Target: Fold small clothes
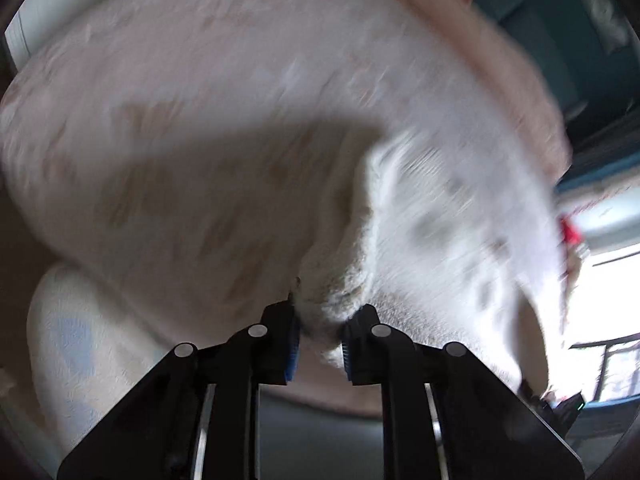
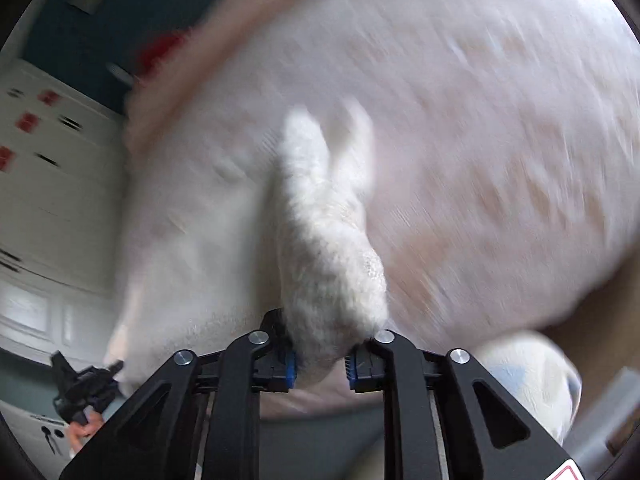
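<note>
Both hand-held grippers pinch fuzzy white garment (image 1: pixel 420 220) — blurred.

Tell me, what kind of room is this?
Probably a bedroom at home, though motion blurs the views: a pale patterned bedspread fills both, a bright window sits at one side, and white cabinet doors at the other.

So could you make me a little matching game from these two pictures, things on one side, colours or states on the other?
Things:
1. left claw
2. fluffy garment
3. claw pads
4. bedspread

Descriptions:
a. blue
b. pale pink, blurred
c. white, gripped at two spots
d. shut on cloth

Pairs: 1-d, 2-c, 3-a, 4-b
</note>
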The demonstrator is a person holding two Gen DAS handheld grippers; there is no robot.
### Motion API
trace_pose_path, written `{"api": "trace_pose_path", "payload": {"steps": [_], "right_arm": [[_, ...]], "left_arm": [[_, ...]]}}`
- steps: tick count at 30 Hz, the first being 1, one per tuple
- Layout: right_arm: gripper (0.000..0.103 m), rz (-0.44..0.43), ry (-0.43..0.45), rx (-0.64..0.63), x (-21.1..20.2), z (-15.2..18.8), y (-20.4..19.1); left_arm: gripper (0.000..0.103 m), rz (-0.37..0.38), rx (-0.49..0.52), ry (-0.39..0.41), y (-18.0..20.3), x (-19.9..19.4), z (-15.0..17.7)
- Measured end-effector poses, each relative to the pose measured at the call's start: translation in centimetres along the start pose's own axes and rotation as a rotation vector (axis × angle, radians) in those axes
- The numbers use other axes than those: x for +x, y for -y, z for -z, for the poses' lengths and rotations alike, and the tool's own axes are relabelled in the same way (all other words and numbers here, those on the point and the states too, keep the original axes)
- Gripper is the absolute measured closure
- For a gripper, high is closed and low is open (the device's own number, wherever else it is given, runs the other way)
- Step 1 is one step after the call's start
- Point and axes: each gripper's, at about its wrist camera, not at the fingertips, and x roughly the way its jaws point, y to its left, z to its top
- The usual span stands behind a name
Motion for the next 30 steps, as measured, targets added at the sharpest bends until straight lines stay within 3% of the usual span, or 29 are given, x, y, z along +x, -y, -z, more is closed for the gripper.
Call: {"api": "trace_pose_path", "payload": {"steps": [2,4,5,8,9,10,12,14,17,18,21,22,23,24,28,30], "right_arm": [[0.067,-0.022,0.011,0.049,-0.1,0.4,1.1],[0.067,-0.012,0.083,0.035,-2.7,0.0,0.9],[0.060,0.009,0.112,0.009,-3.7,-0.1,0.4],[0.037,0.102,0.234,-0.120,-6.8,-2.0,-2.1],[0.036,0.100,0.251,-0.159,-6.8,-3.2,-3.3],[0.036,0.088,0.257,-0.194,-6.3,-4.6,-4.7],[0.033,0.082,0.249,-0.244,-4.6,-6.8,-7.0],[0.032,0.108,0.236,-0.301,-2.1,-8.5,-8.9],[0.032,0.152,0.188,-0.338,1.8,-10.0,-10.7],[0.032,0.169,0.160,-0.334,3.5,-10.9,-10.9],[0.039,0.166,0.110,-0.307,6.5,-11.9,-10.5],[0.071,0.146,0.089,-0.298,7.1,-12.0,-10.4],[0.093,0.131,0.079,-0.285,7.1,-12.2,-10.4],[0.093,0.089,0.097,-0.274,6.3,-12.3,-10.5],[0.095,0.010,0.259,-0.263,0.6,-12.7,-10.9],[0.096,0.022,0.279,-0.232,0.2,-13.4,-9.7]], "left_arm": [[0.083,-0.039,0.014,-0.030,-0.5,2.0,1.4],[0.080,-0.014,0.000,0.026,-0.6,0.9,1.9],[0.080,-0.012,0.008,0.053,-0.4,0.0,1.9],[0.059,-0.042,0.105,0.195,2.2,-3.5,0.0],[0.047,-0.052,0.130,0.229,3.0,-3.8,-0.8],[0.042,-0.058,0.152,0.252,3.9,-4.0,-1.6],[0.041,-0.039,0.186,0.260,6.0,-3.0,-3.9],[0.033,-0.016,0.206,0.224,8.0,-0.3,-6.2],[0.033,-0.033,0.197,0.159,9.4,4.1,-8.6],[0.034,-0.035,0.203,0.141,9.0,4.8,-8.7],[0.056,-0.099,0.235,0.084,9.4,7.7,-9.7],[0.073,-0.114,0.249,0.074,9.6,8.2,-9.8],[0.083,-0.125,0.262,0.075,9.7,8.5,-9.9],[0.095,-0.116,0.268,0.080,9.8,8.3,-10.1],[0.096,-0.047,0.293,0.159,10.8,4.9,-10.9],[0.096,-0.041,0.279,0.186,11.0,4.1,-11.7]]}}
